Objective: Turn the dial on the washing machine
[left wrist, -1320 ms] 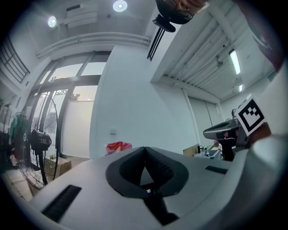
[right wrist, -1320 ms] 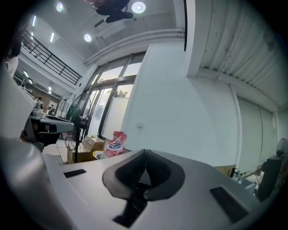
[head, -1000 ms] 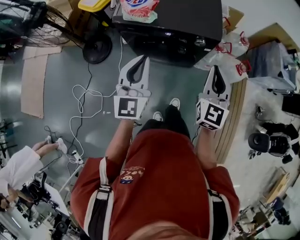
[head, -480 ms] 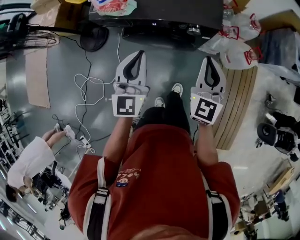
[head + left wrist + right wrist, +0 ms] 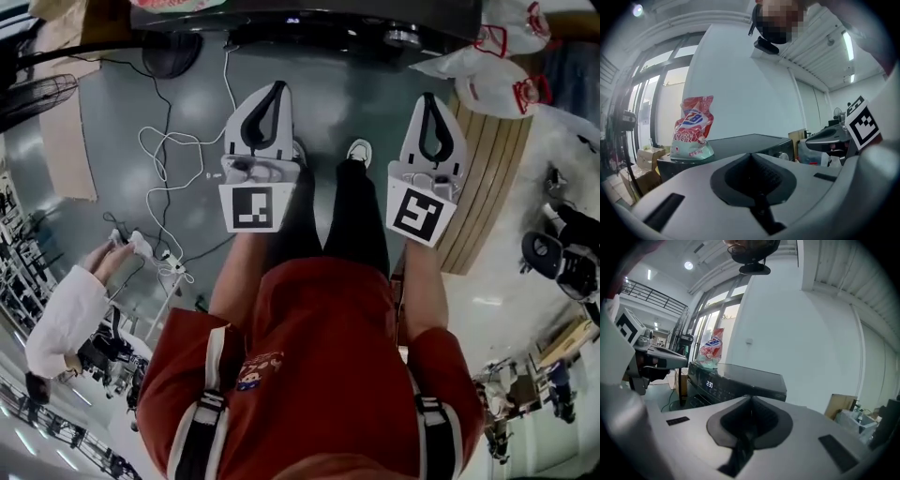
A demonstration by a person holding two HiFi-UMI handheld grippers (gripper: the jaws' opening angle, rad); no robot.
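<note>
Black boxy washing machine (image 5: pixel 309 14) has slid up to the frame's top edge versus a second ago; its round silver dial (image 5: pixel 401 37) now sits top right. Both left gripper (image 5: pixel 277 89) and right gripper (image 5: pixel 429 98) are closed, empty, and well short of it. Looks like the approach hasn't started.

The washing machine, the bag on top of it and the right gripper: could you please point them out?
washing machine (image 5: pixel 745 378), right gripper view, on its dark lid.
bag (image 5: pixel 693 126), left gripper view, on its printed front.
right gripper (image 5: pixel 751 398), right gripper view, where its shut jaws meet.
</note>
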